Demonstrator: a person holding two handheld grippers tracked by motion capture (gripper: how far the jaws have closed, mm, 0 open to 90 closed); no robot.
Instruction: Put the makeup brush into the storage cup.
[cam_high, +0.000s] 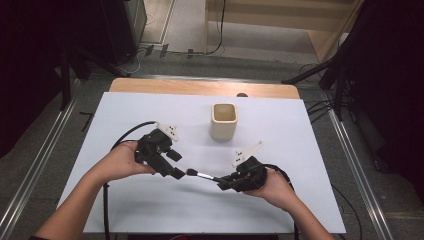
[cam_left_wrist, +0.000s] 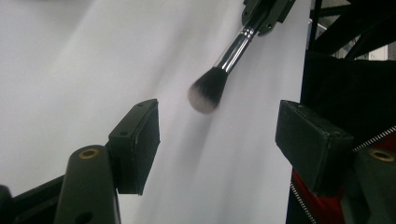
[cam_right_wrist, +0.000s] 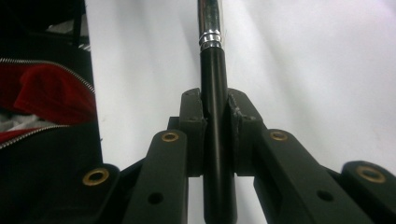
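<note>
**Brush handed to the right gripper; cup comes next**

The brush (cam_high: 202, 175) is clenched by its black handle in the right gripper (cam_high: 223, 183), as the right gripper view shows: both pads (cam_right_wrist: 194, 122) are pressed on the handle, with the silver ferrule just beyond them. The brush is held roughly level above the desk (cam_high: 125, 210), nearer the front edge than the back, its bristles pointed toward the left gripper (cam_high: 179, 174).

The left gripper is released. In its own view the jaws stand wide apart, and the bristle tip (cam_left_wrist: 206, 91) hangs between and beyond them, touched by neither pad. Only the right gripper carries the brush.

The step in hand is judged to be the end of a hand-over from left to right. A cream cup (cam_high: 223, 121) stands upright near the middle of the desk, toward the back edge, apart from both grippers; it is the likely goal.

For the next move, the left gripper should be drawn clear of the bristles. The brush would then have to be swung toward the cup, tipped upright over the opening and lowered in before the grip is loosened.
</note>
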